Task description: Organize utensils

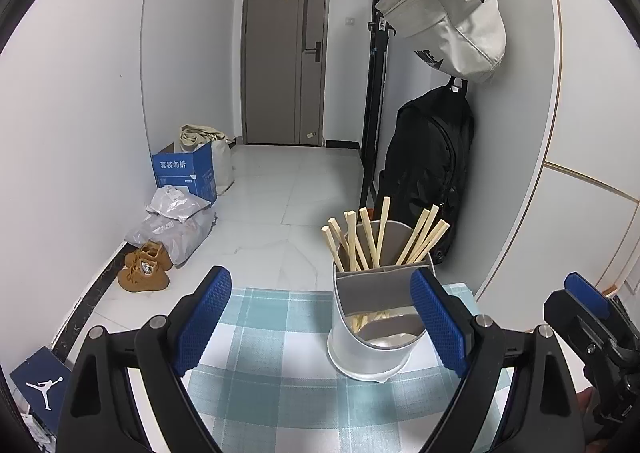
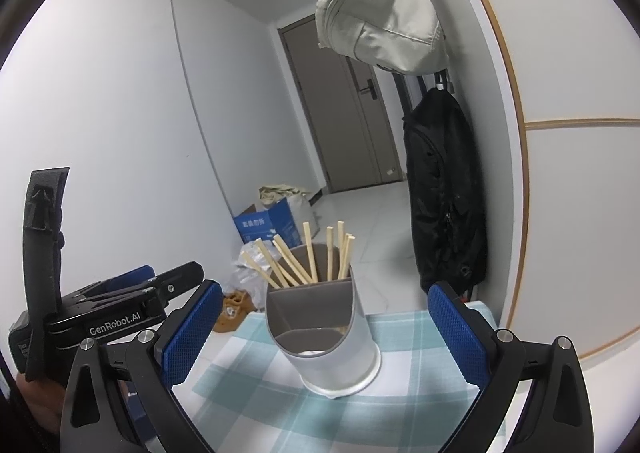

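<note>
A white cylindrical utensil holder (image 1: 372, 341) with grey dividers stands on a blue-checked tablecloth (image 1: 280, 353). Several wooden chopsticks (image 1: 360, 241) stand in its far compartment; the near compartment looks empty. My left gripper (image 1: 320, 317) is open and empty, its right pad close to the holder's right side. The right gripper shows at the right edge of the left wrist view (image 1: 588, 305). In the right wrist view the holder (image 2: 328, 337) with chopsticks (image 2: 304, 261) stands between the fingers of my open, empty right gripper (image 2: 324, 333). The left gripper (image 2: 132, 297) sits at left.
A beige bag (image 1: 452, 13) and a black backpack (image 1: 432, 169) hang on the right wall behind the table. On the floor at left lie a blue box (image 1: 184, 173), plastic bags (image 1: 176, 221) and brown shoes (image 1: 144, 269). A grey door (image 1: 284, 53) stands at the back.
</note>
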`<control>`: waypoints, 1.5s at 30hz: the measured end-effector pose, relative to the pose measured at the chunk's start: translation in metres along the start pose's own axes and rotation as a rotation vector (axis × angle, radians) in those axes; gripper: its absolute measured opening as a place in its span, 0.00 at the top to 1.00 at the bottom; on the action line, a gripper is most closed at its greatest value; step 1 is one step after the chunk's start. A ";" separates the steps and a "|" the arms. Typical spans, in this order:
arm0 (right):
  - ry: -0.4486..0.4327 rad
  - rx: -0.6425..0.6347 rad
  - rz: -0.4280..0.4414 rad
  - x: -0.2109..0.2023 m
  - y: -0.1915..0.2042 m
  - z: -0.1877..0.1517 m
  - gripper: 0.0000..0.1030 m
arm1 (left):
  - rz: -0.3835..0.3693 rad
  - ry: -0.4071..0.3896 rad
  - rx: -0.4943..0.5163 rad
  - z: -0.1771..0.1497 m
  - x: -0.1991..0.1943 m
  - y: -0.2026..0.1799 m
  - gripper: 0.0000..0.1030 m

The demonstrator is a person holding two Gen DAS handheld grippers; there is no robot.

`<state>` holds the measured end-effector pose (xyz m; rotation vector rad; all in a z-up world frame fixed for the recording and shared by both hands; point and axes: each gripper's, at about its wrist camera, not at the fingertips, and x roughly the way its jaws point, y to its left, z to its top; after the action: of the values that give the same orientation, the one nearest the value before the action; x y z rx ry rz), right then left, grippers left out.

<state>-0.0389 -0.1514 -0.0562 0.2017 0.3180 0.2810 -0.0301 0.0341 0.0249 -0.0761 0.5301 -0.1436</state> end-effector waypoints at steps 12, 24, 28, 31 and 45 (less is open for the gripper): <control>0.005 -0.007 0.003 0.001 0.002 0.000 0.00 | -0.001 0.000 -0.009 0.001 0.001 0.003 0.14; 0.010 -0.014 0.000 0.002 0.002 -0.001 0.00 | -0.002 0.001 -0.010 0.001 0.001 0.002 0.14; 0.011 -0.015 -0.001 0.002 0.002 -0.001 0.00 | -0.002 0.004 -0.008 0.001 0.001 0.002 0.14; 0.011 -0.015 -0.002 0.002 0.002 -0.001 0.00 | -0.002 0.004 -0.008 0.001 0.001 0.002 0.14; 0.013 -0.017 -0.002 0.002 0.002 -0.001 0.00 | 0.001 0.008 -0.011 -0.001 0.003 0.002 0.14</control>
<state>-0.0377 -0.1493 -0.0569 0.1832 0.3285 0.2833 -0.0277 0.0354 0.0224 -0.0856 0.5389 -0.1401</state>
